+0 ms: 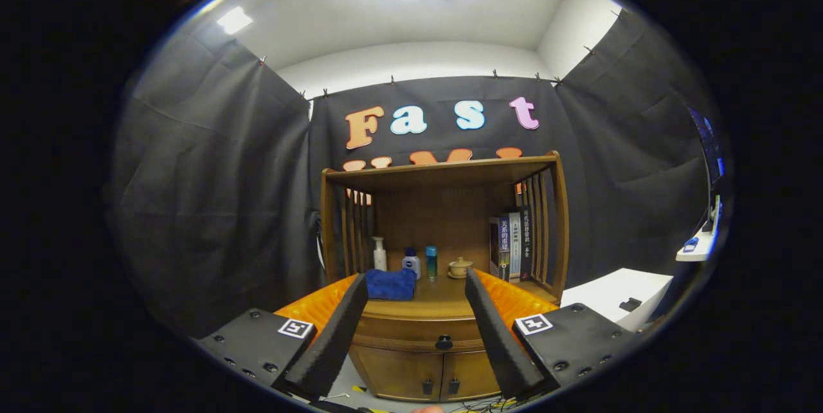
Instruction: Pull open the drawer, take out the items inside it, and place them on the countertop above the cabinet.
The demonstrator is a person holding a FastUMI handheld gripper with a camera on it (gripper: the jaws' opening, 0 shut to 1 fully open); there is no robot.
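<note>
The drawer point(418, 334) is shut, a wide shallow front just under the surface point(443, 300) of the wooden cabinet point(411, 368), with a single dark knob point(443, 341) at its middle. What lies inside it cannot be seen. Its long axis runs left to right, so the pull will have to come straight back toward the near side.

The tool point(416, 287) hangs well short of the cabinet, its two black fingers point(334, 336) spread wide and holding nothing. The knob sits ahead of and below the fingertips, in the gap between the fingers but a little toward the right one. The likely next move is to drop the tool and carry it forward until the fingers straddle the knob, nudging slightly right to centre it; that alignment is what the pull depends on.

Below the drawer are two small doors point(440, 371), each with its own dark pull. On the surface, beyond the fingertips, lie a blue cloth point(392, 285) at the left, then a white pump bottle point(380, 255), a blue-capped bottle point(411, 262), a teal tube point(431, 262) and a small lidded cup point(460, 267). Books point(511, 244) stand at the right under the slatted hutch point(443, 172). The middle near part of the surface looks free for setting things down. A white table point(611, 294) stands off to the right.
</note>
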